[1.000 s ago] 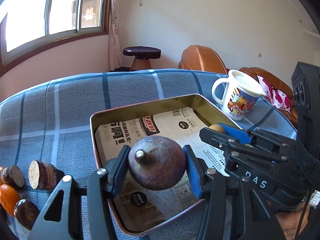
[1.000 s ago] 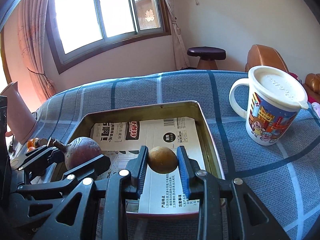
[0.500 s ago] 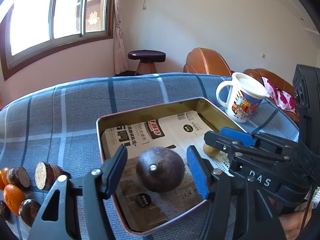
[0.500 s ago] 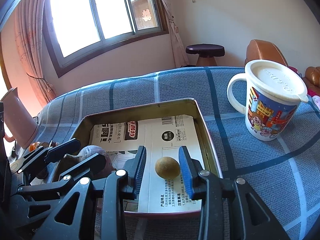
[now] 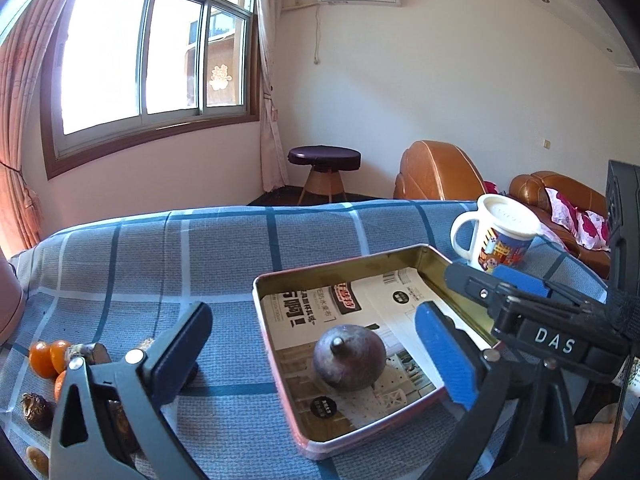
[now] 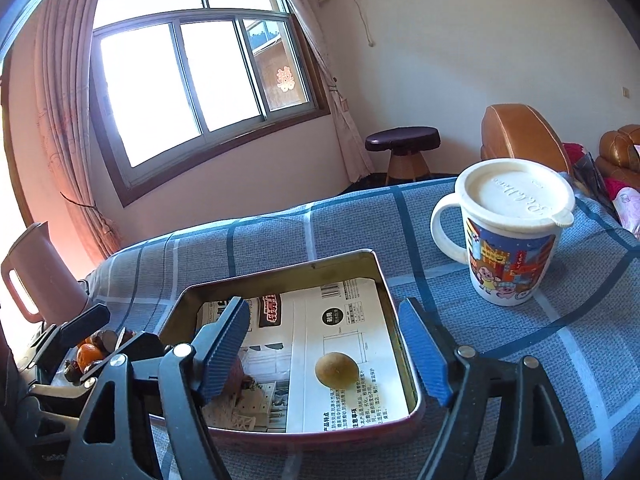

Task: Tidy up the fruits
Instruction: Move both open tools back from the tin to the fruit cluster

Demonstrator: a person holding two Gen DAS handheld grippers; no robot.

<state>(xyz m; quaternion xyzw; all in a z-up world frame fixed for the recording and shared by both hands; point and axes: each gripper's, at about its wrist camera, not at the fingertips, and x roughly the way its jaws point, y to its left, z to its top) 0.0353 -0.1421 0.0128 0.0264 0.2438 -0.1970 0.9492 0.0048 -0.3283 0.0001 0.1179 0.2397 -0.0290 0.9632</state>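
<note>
A shallow metal tin (image 5: pixel 344 268) lined with printed paper sits on the table, which is covered by a blue plaid cloth (image 5: pixel 160 264). Inside the tin lie two fruits, well apart: a dark purple round fruit (image 5: pixel 349 358) with a short stem stub pointing up, on the left part of the lining, and a small brownish-yellow round fruit (image 6: pixel 336 369) near the right wall. The left gripper (image 5: pixel 316 352) hangs over the near left corner of the tin with its jaws wide apart and nothing between them; its left finger is over the cloth outside the tin and its blue-padded right finger is over the tin, the purple fruit lying free below the gap. The right gripper (image 6: pixel 324 350) is likewise spread open and empty above the near edge of the tin, the small fruit resting on the paper below, touching neither pad. On the cloth to the left of the tin sits a cluster of other fruit: small oranges (image 5: pixel 48 357), cut dark-skinned pieces and a wrinkled dark fruit (image 5: pixel 37 411). A lidded cartoon mug (image 6: pixel 506 236) stands on the cloth just right of the tin, and a pink kettle (image 6: pixel 36 276) stands at the far left.
</note>
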